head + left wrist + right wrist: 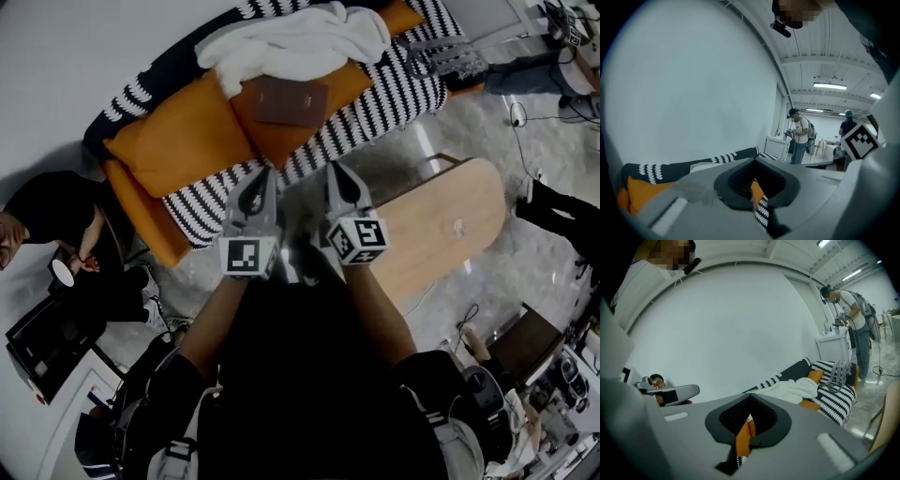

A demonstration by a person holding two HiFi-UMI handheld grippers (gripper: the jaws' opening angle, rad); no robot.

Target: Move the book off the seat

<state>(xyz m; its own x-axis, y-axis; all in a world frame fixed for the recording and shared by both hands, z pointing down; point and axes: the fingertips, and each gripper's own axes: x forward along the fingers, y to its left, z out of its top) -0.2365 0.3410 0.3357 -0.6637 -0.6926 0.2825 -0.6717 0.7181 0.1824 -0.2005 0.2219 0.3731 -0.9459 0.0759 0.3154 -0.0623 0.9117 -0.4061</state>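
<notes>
Above sofa, head view: book (291, 100) lies flat on orange cushion (272, 142) of striped sofa (398, 94), just below white blanket (300, 42). Left gripper (266, 174) and right gripper (334, 171) sit side by side, short of seat, apart from book. Step judged: approach. Next move: open jaws, reach book edge, pinch, lift clear. No container in play.

Left gripper view: jaws together, nothing between; cushion and stripes beyond.

Right gripper view: jaws together, empty; blanket ahead, book not visible.
</notes>
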